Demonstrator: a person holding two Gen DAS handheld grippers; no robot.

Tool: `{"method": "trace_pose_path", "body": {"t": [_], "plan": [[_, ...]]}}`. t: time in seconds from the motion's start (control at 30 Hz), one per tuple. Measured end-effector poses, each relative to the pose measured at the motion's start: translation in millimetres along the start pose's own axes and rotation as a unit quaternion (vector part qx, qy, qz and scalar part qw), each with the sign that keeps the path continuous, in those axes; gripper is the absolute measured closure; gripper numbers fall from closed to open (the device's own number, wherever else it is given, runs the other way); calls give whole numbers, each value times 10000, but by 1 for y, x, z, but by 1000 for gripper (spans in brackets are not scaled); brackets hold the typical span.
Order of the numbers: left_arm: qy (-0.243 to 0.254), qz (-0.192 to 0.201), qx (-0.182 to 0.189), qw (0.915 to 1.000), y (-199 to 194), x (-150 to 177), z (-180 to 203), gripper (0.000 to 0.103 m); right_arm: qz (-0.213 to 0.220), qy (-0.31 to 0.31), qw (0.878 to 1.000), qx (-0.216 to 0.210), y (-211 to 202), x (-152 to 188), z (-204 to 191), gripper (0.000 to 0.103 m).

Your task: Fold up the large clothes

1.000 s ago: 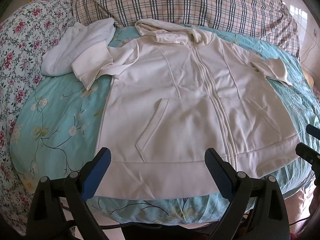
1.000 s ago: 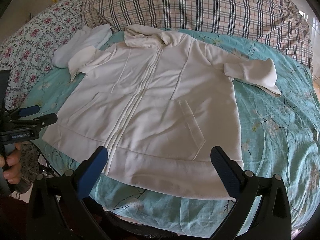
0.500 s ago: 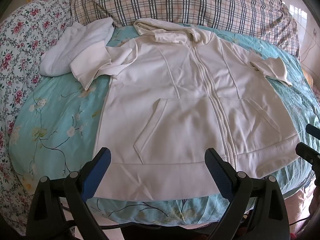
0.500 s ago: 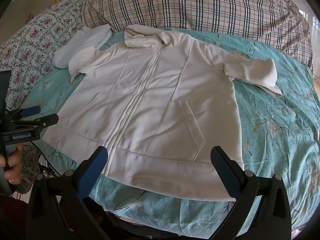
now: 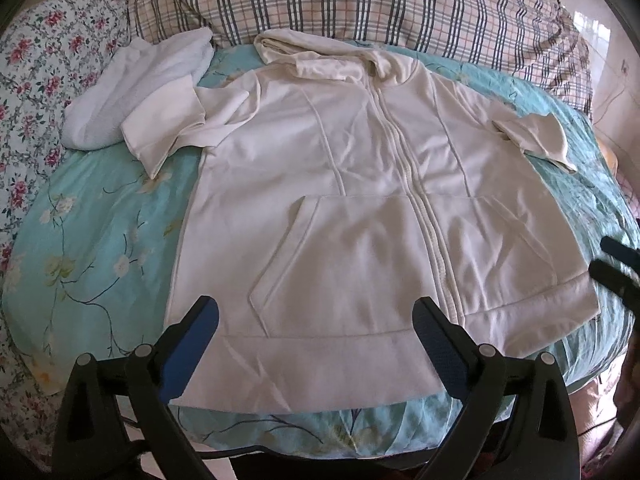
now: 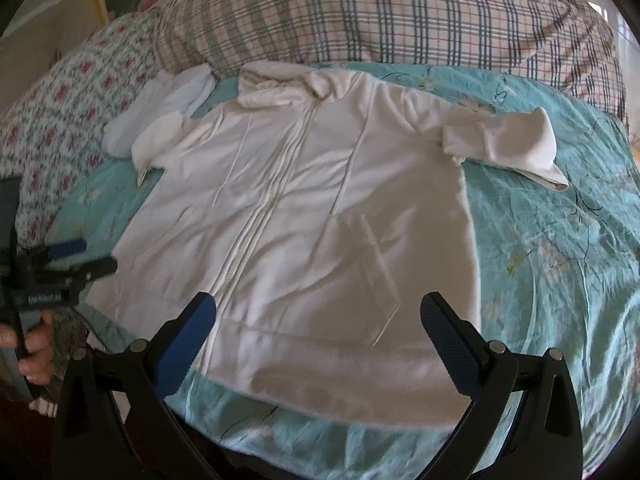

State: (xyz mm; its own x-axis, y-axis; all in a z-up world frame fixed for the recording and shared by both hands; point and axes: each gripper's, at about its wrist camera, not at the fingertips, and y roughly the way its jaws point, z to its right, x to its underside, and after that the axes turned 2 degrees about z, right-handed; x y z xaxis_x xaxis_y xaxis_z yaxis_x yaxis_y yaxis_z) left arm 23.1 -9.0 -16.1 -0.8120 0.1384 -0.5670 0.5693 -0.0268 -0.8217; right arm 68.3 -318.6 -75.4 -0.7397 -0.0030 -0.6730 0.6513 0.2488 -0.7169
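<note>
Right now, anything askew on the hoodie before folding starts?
Mostly flat and zipped. The hoodie has its hood bunched at the collar, and both sleeves are doubled back: one beside a white cloth, the other crumpled. Both grippers hover open.

Blurred at the right edge of the left wrist view: the right gripper [image 5: 618, 268], jaw spacing unreadable there. Cut off at the left edge of the right wrist view: the left hand [image 6: 34, 354]. Smeared throughout by motion: the hooded jacket [image 6: 304, 216]. Label on the left gripper [image 6: 82, 258] too blurred to read.
</note>
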Motion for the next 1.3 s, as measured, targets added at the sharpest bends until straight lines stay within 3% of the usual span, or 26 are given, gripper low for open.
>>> {"method": "trace_pose_path", "body": {"t": [0.3, 0.5, 0.6, 0.63, 0.73, 0.83, 0.9, 1.03, 1.17, 1.3], "plan": [[17, -45, -251, 9997, 25, -30, -8, 5, 232, 25, 9993, 280, 49, -82, 66, 22], [-58, -110, -284, 9995, 48, -55, -11, 5, -158, -91, 9975, 677, 130, -131, 111, 27], [-114, -113, -143, 9998, 60, -65, -9, 5, -314, -100, 9956, 872, 155, -145, 133, 47], [-95, -129, -153, 9998, 64, -68, -8, 5, -390, -96, 9944, 976, 163, -146, 142, 64], [-94, -169, -79, 9998, 74, -73, -6, 5, -346, 193, 9956, 844, 158, -150, 162, 88], [-104, -197, 54, 9997, 85, -78, -1, 5, -127, 304, 9963, 788, 138, -153, 162, 96], [-54, -202, 54, 9998, 92, -79, 2, 5, 91, 500, 9978, 427, 124, -158, 157, 96], [-128, -173, 195, 9996, 98, -83, 1, 5, 242, 921, 9924, -781, 127, -177, 122, 96], [-375, -61, 493, 9981, 95, -85, -14, 5, 141, 1069, 9727, -2055, 163, -202, 54, 96], [-690, -15, 709, 9951, 99, -85, -35, 5, -87, 1009, 9522, -2880, 208, -217, -25, 96]]}}
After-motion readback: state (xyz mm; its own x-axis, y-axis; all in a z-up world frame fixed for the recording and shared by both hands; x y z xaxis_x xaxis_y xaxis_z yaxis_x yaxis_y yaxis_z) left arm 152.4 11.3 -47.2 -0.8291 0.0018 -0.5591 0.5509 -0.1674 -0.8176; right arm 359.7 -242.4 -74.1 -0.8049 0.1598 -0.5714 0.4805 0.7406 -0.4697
